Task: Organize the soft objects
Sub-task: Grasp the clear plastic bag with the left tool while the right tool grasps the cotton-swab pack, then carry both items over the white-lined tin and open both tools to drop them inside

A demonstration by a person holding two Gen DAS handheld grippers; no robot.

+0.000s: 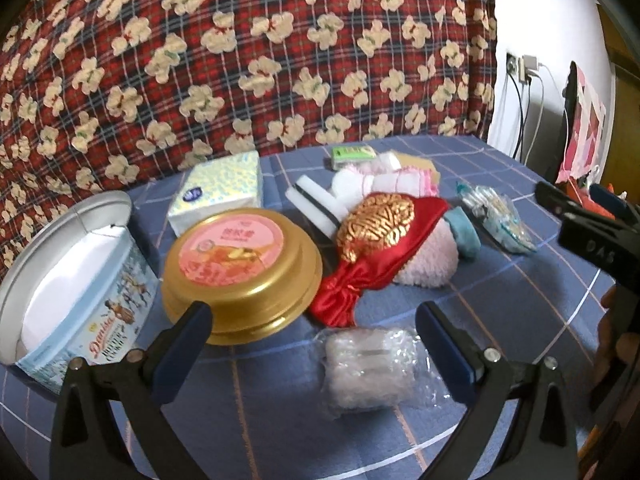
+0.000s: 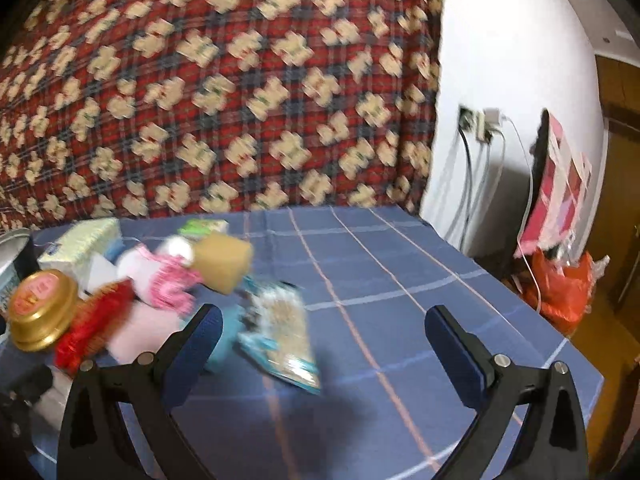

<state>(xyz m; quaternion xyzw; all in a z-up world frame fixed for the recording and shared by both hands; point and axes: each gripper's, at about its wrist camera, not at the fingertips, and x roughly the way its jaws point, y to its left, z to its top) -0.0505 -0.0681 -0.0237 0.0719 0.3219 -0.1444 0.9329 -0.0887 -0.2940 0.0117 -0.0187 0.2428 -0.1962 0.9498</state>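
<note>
Left gripper (image 1: 314,332), jaws apart, hovering over crinkly clear plastic bundle (image 1: 366,364); right gripper (image 2: 322,334) gaping wide above blue checked tablecloth (image 2: 400,280); glossy gold round tin (image 1: 242,276) sitting left

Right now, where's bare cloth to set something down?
Free: the blue checked cloth right of the teal packet, out to the table edge. Crowded: between the open cookie tin, gold lid, red pouch and bubble-wrap bundle.

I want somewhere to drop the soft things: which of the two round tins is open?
The blue-and-white butter cookie tin, far left, is open, showing a bare white interior. The gold tin beside it has its pink-labelled lid on.
</note>
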